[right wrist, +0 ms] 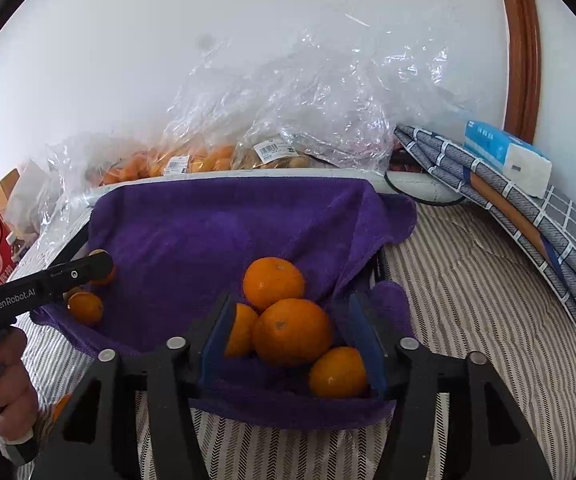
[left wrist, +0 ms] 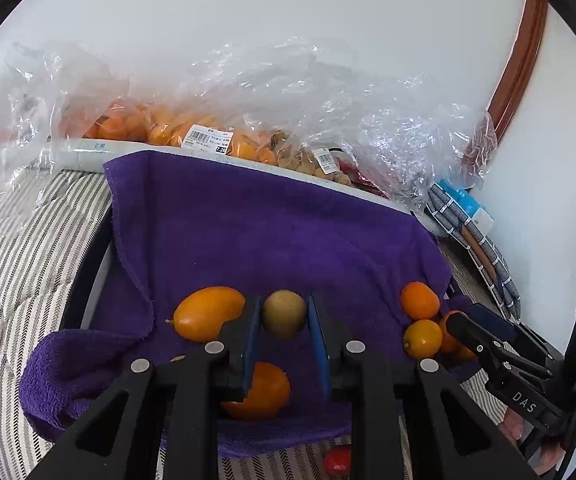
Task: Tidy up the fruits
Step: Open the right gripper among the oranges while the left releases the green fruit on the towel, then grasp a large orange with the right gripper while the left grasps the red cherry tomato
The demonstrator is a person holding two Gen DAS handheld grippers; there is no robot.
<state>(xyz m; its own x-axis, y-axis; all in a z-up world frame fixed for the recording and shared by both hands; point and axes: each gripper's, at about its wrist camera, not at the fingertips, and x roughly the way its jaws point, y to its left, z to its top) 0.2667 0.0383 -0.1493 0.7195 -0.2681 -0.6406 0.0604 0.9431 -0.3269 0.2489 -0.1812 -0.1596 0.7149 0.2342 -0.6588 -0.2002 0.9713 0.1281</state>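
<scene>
A purple towel lines a tray and holds loose fruit. In the left wrist view my left gripper is shut on a greenish-brown round fruit, held above the towel. An oval orange fruit lies left of it and another below. Small oranges sit at the right, where my right gripper reaches in. In the right wrist view my right gripper is open around a cluster of oranges, touching none that I can tell. The left gripper shows at the left.
Clear plastic bags of oranges and brown fruit lie behind the tray against the white wall. A folded checked cloth with a tissue pack sits at the right. A striped bedsheet surrounds the tray. A small red fruit lies in front.
</scene>
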